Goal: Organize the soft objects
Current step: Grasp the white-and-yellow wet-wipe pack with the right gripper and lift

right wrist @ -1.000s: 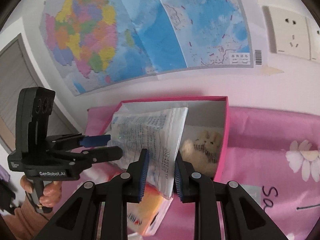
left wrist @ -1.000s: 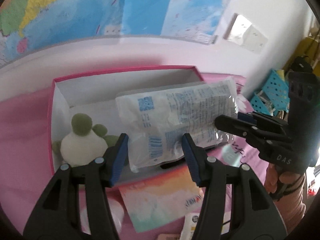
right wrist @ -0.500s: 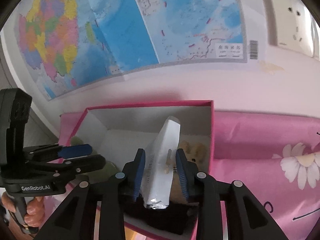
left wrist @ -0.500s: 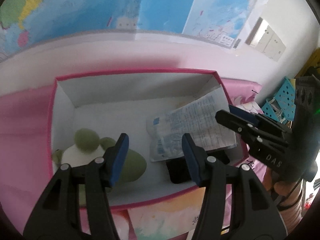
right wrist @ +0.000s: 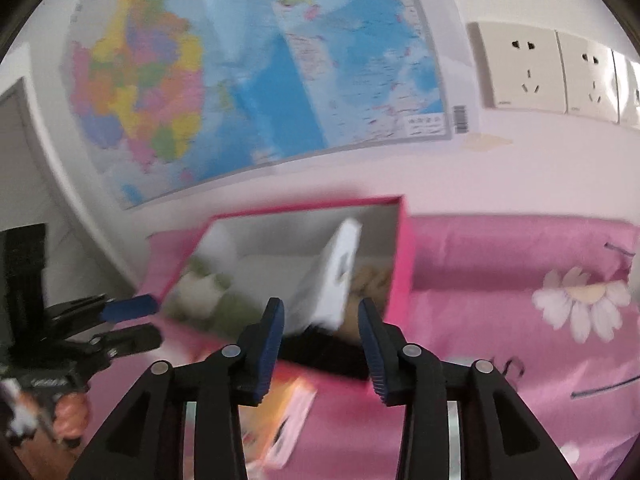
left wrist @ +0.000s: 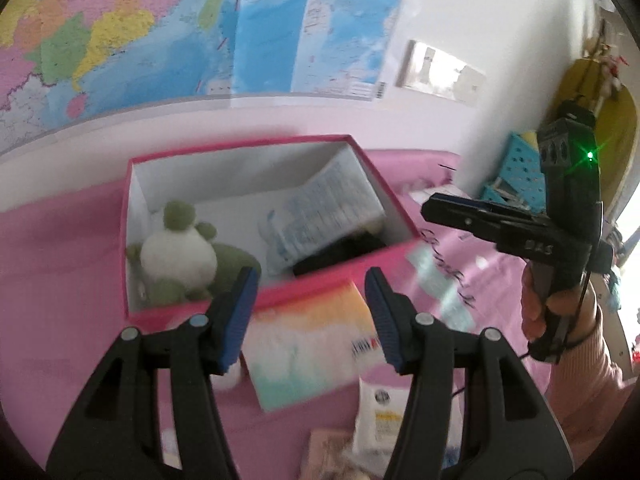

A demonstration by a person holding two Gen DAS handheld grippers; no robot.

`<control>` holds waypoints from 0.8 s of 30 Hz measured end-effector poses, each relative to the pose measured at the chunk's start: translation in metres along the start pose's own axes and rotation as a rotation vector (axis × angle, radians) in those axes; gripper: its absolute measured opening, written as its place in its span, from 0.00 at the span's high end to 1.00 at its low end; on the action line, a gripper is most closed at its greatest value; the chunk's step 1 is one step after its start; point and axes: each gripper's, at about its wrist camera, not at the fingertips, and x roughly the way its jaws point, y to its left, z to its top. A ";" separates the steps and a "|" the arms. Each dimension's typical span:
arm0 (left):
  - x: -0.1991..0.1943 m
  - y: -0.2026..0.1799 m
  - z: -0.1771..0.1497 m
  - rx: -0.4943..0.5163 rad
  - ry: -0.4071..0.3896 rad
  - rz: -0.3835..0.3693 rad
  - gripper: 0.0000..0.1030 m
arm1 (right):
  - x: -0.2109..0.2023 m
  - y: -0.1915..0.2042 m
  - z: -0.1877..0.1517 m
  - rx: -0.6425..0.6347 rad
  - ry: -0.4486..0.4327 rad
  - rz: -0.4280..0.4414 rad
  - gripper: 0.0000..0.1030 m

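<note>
A pink box (left wrist: 394,204) stands open on the pink bedding. Inside it lie a green and white plush toy (left wrist: 180,254), a white printed plastic pack (left wrist: 316,220) leaning against the right wall, and something black (left wrist: 340,258) under the pack. In the right wrist view the box (right wrist: 402,248) holds the pack (right wrist: 332,276) upright and a beige plush (right wrist: 370,282) beside it. My left gripper (left wrist: 308,316) is open and empty in front of the box. My right gripper (right wrist: 320,344) is open and empty just before the box's near wall; it also shows in the left wrist view (left wrist: 452,210).
A colourful tissue pack (left wrist: 308,344) lies in front of the box. A small white wipes pack (left wrist: 380,412) and other packets lie nearer. A map (right wrist: 256,92) and wall sockets (right wrist: 524,72) are on the wall behind. A blue perforated basket (left wrist: 516,176) stands at the right.
My right gripper has let go of the white pack, opened, and pulled back out of the box. The pack now rests inside the box. My left gripper has drawn back.
</note>
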 end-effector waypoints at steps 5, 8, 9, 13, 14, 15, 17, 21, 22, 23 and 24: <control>-0.012 -0.013 -0.033 0.032 0.031 -0.055 0.44 | -0.029 0.005 -0.037 0.038 0.083 0.175 0.57; -0.007 -0.022 -0.052 0.058 0.071 -0.074 0.44 | -0.040 0.002 -0.066 0.077 0.142 0.228 0.57; -0.003 -0.026 -0.059 0.066 0.090 -0.077 0.44 | -0.040 0.001 -0.074 0.089 0.157 0.237 0.56; 0.016 -0.031 -0.079 0.076 0.169 -0.103 0.44 | -0.044 -0.004 -0.120 0.145 0.259 0.231 0.56; 0.020 -0.032 -0.084 0.077 0.190 -0.107 0.44 | -0.043 -0.006 -0.132 0.163 0.284 0.230 0.55; 0.025 -0.033 -0.088 0.079 0.207 -0.107 0.44 | -0.041 -0.008 -0.141 0.186 0.306 0.243 0.55; 0.032 -0.033 -0.095 0.082 0.236 -0.109 0.44 | -0.035 -0.013 -0.162 0.242 0.355 0.251 0.54; 0.042 -0.029 -0.105 0.056 0.282 -0.137 0.44 | -0.029 -0.015 -0.187 0.294 0.412 0.256 0.54; 0.043 -0.028 -0.106 0.055 0.287 -0.139 0.44 | -0.029 -0.015 -0.189 0.304 0.418 0.262 0.54; 0.044 -0.028 -0.108 0.052 0.295 -0.152 0.44 | -0.029 -0.014 -0.191 0.309 0.420 0.267 0.54; 0.046 -0.027 -0.109 0.047 0.307 -0.167 0.44 | -0.029 -0.014 -0.193 0.317 0.421 0.281 0.54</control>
